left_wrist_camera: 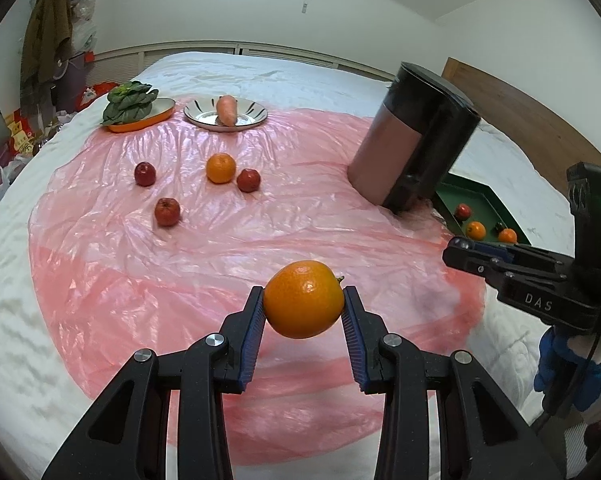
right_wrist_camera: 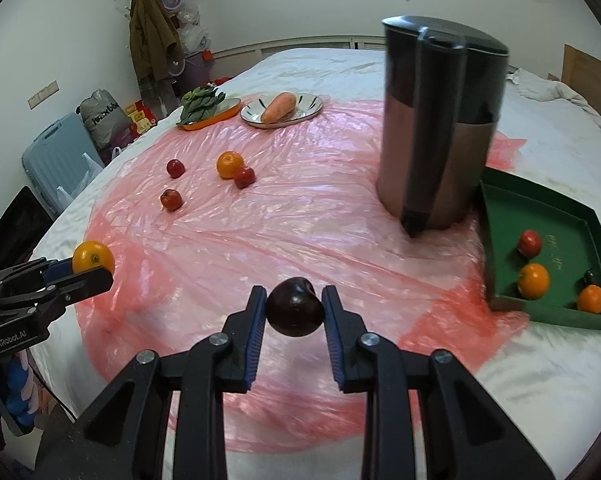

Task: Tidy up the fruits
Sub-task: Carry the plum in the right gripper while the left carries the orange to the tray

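1. My left gripper [left_wrist_camera: 303,300] is clamped on an orange [left_wrist_camera: 303,299]; its blue pads [left_wrist_camera: 256,334] press both sides of the fruit, which is held off the pink sheet [left_wrist_camera: 220,240].
2. My right gripper [right_wrist_camera: 294,308] is clamped on a dark plum [right_wrist_camera: 295,306], also lifted above the sheet, pads touching each side.
3. In the right wrist view the left gripper shows at the left edge with the orange in its tips; in the left wrist view the right gripper [left_wrist_camera: 466,250] shows at the right edge, near the tray.
4. The green tray [right_wrist_camera: 500,240] sits on the bed [right_wrist_camera: 540,380] at the right, just beside the dark jug [right_wrist_camera: 440,128]. In it I see a red fruit [right_wrist_camera: 530,242], two oranges [right_wrist_camera: 534,280] [right_wrist_camera: 591,299] and a small dark thing in the corner that I cannot make out.
5. Loose on the sheet: another orange [left_wrist_camera: 220,167] touching or nearly touching a red fruit [left_wrist_camera: 248,180], and two more red fruits [left_wrist_camera: 145,173] [left_wrist_camera: 166,211] to their left, apart from each other.
6. At the far edge of the sheet, a carrot [left_wrist_camera: 226,110] lies on a white plate [left_wrist_camera: 256,116], and greens [left_wrist_camera: 128,102] lie on an orange dish [left_wrist_camera: 162,114] beside it.
7. The jug stands upright on the sheet, between the loose fruit and the tray.
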### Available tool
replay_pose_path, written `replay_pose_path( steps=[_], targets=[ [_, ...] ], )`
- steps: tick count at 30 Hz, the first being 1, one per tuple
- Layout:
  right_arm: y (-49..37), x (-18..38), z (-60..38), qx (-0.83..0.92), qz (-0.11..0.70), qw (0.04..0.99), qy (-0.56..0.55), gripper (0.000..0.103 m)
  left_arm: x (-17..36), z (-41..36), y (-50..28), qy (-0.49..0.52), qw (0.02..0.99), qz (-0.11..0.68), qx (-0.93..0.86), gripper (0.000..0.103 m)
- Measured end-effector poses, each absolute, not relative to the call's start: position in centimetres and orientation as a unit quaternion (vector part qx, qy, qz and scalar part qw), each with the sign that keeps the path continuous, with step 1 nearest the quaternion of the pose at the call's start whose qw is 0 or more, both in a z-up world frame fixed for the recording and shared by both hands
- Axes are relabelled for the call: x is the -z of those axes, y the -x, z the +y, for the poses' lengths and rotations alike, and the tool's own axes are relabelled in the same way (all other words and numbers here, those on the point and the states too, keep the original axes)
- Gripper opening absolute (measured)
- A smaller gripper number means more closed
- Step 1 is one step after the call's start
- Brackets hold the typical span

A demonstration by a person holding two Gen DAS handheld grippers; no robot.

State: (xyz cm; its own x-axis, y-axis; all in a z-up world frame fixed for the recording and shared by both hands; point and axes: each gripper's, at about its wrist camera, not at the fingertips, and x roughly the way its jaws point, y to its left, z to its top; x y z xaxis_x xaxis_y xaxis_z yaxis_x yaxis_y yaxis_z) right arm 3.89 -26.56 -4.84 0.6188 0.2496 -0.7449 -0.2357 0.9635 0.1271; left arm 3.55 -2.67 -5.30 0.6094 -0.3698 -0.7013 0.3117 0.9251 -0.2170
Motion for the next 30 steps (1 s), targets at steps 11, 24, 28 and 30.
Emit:
replay_pose_path(
  steps=[11,24,28,30],
  targets=[
    [-3.2,5.2,-30.1,-0.116,0.412,0.904,-0.008,0.026,5.3,-6.2,-3.6,0.027,0.890,0.404,0.211,0.033],
    [-4.9,5.4,-43.6,-0.039,0.400,0.915,-0.043,0.026,4.3,-18.5,-6.0,-0.005,0.858,0.417,0.299,0.033],
    [-6.1,6.0,-49.1,-0.006,0.399,0.915,-0.056,0.026,4.0,-24.6,-7.6,-0.020,0.843,0.418,0.336,0.033],
    [-6.8,6.2,-51.6,0.010,0.397,0.916,-0.061,0.026,3.9,-27.6,-8.4,-0.027,0.837,0.417,0.352,0.033]
  ],
)
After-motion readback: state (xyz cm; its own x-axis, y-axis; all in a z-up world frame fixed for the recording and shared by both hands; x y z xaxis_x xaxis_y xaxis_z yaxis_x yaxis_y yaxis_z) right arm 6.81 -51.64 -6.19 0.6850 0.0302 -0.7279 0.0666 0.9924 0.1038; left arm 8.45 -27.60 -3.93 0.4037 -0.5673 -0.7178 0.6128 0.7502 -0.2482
